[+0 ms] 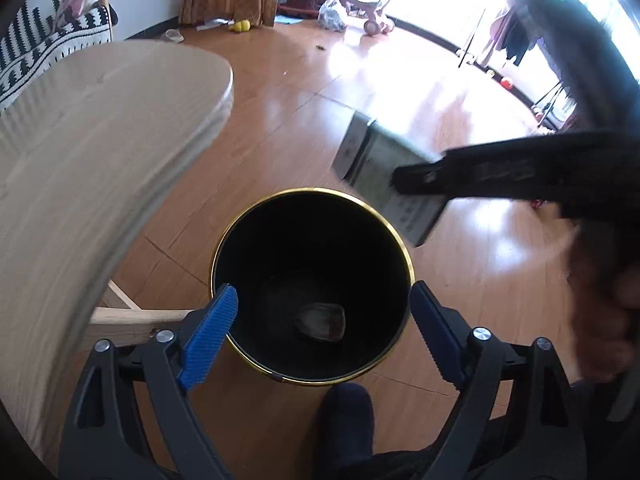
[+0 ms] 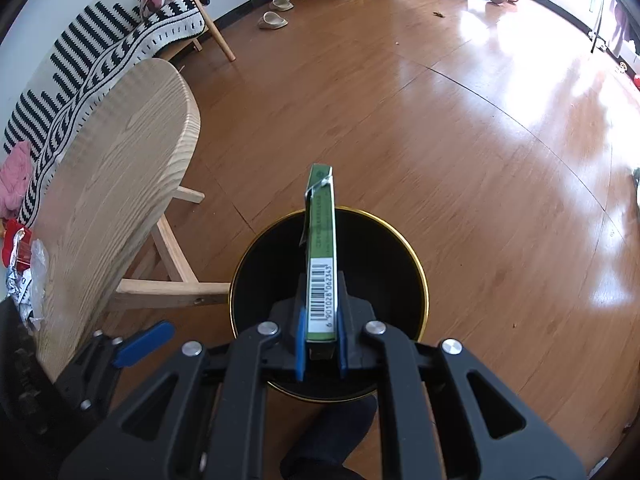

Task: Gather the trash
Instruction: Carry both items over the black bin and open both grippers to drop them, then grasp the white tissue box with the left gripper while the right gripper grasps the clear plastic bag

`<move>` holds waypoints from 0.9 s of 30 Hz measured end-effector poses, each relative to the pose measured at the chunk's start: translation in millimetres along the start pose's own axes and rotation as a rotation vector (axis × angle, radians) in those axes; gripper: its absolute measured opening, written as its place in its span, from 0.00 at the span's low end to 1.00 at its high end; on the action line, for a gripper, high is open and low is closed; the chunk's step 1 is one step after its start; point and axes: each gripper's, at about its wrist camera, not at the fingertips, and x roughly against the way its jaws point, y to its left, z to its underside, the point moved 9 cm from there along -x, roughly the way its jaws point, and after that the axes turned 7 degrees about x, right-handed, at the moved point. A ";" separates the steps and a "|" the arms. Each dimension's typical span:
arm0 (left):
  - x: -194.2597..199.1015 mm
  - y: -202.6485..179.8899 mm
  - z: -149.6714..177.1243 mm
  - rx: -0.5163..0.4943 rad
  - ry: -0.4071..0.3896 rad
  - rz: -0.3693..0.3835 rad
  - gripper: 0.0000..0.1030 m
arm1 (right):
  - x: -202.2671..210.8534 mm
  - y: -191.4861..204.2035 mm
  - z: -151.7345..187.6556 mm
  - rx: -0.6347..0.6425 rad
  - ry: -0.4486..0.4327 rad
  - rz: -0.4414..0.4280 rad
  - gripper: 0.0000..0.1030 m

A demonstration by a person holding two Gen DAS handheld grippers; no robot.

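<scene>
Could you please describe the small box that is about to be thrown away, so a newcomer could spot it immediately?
Find the black bin with the gold rim on the wooden floor beside the pale wooden table. Directly above its mouth, the right gripper clamps a slim green carton. It alone bears a white barcode label on its narrow edge.

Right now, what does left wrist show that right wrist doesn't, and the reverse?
Left wrist only: the bin's floor, with a crumpled piece of trash lying in it, seen between the wide-open left gripper.

Right wrist only: the barcode on the green box, the wrappers at the table's near end, and slippers by the far wall.

Both: the gold-rimmed black bin on the wood floor, the round wooden table, the striped bench, and the right gripper shut on the box above the bin.
</scene>
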 end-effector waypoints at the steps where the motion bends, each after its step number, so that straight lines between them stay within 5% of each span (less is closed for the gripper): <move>1: 7.8 -0.4 -1.2 -0.001 -0.014 0.006 0.88 | -0.3 1.3 -0.3 -0.004 0.003 -0.006 0.12; 4: 27.2 4.3 -0.8 -0.001 -0.042 0.007 0.90 | 0.5 3.5 -1.5 -0.012 0.008 -0.002 0.29; 5: 32.9 7.2 0.1 0.003 -0.050 0.009 0.90 | 2.0 4.8 -2.4 -0.012 0.003 0.001 0.53; 6: 40.0 10.7 0.5 0.008 -0.059 0.009 0.91 | 6.6 7.3 -4.9 -0.009 -0.018 0.009 0.66; 15: 133.6 96.9 10.3 0.104 -0.176 -0.119 0.93 | 40.8 94.6 -27.2 0.114 -0.131 -0.024 0.74; 21: 227.8 214.2 45.1 0.256 -0.302 -0.279 0.93 | 49.9 246.5 -26.7 0.328 -0.160 -0.192 0.77; 27: 315.0 336.4 105.9 0.441 -0.371 -0.535 0.93 | 36.8 372.4 0.1 0.535 -0.116 -0.263 0.77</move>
